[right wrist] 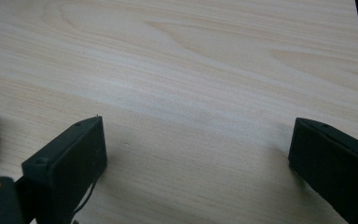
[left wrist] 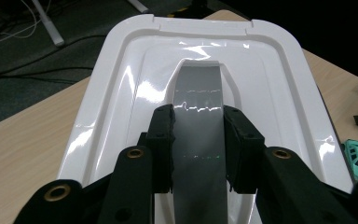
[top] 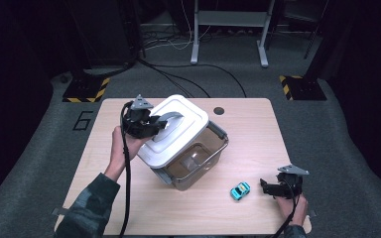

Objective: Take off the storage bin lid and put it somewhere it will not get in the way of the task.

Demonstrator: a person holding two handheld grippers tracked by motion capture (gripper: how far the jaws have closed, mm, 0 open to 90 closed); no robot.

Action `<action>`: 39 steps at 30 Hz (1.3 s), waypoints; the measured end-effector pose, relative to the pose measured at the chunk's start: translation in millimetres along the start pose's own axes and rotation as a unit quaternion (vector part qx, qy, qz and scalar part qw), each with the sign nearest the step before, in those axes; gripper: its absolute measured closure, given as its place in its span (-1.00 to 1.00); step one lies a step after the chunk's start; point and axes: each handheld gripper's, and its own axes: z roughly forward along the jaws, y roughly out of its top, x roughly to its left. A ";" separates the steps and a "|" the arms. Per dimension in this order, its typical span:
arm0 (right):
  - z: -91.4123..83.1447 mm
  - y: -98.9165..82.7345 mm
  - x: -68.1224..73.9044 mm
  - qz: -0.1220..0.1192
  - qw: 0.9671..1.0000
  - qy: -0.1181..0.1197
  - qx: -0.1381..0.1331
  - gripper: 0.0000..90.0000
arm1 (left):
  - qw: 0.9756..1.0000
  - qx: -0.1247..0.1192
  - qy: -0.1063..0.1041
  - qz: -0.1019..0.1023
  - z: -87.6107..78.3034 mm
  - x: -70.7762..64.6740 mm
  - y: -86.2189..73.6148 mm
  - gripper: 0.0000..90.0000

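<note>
High view: the left tool grips the grey handle of a white lid, held tilted over a clear box on the tabletop. The right tool rests low, jaws wide, with a small teal toy car just beside its tips.

Left gripper view: the jaws clamp the handle from both sides, the lid spreading beyond them.

Right gripper view: the jaws stand well apart over bare tabletop, holding nothing.
</note>
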 end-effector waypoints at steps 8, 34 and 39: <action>0.0 0.0 0.0 0.000 1.000 0.000 0.000 -0.92 | 1.000 0.001 0.025 -0.013 -12.8 21.8 -7.4 0.49; -0.1 0.0 -0.1 0.001 1.000 -0.001 0.000 -0.92 | 0.990 0.007 0.106 -0.091 -23.3 86.0 -59.4 0.49; -0.1 0.0 0.0 0.001 1.000 -0.001 0.000 -0.91 | 0.988 0.011 0.114 -0.106 -20.2 94.8 -71.7 0.49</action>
